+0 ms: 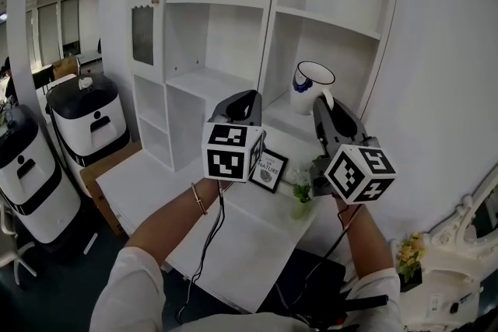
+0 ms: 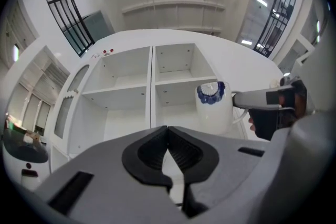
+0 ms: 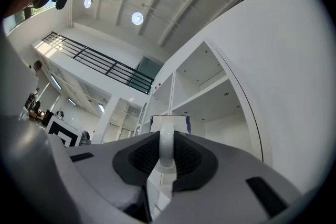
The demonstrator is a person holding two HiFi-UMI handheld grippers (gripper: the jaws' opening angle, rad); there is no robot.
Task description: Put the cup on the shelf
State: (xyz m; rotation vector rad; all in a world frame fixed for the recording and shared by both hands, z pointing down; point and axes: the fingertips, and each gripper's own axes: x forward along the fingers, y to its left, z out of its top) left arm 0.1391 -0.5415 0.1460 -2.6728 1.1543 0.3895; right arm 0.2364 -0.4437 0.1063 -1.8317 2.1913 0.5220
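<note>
A white cup (image 1: 309,88) with a blue pattern inside its rim hangs in front of the lower right compartment of the white shelf unit (image 1: 330,18). My right gripper (image 1: 324,106) is shut on the cup's handle (image 3: 166,148), which stands upright between the black pads in the right gripper view. The cup's body (image 3: 169,124) shows just beyond the jaws. My left gripper (image 1: 247,106) is held to the left of the cup, shut and holding nothing. In the left gripper view the cup (image 2: 212,104) is at right, apart from the left gripper (image 2: 168,147).
A white desk (image 1: 233,206) stands below the shelf unit, bearing a small framed card (image 1: 268,170) and a little potted plant (image 1: 302,197). Two white-and-black machines (image 1: 85,117) stand at left on the floor. The shelf compartments (image 2: 126,76) look bare.
</note>
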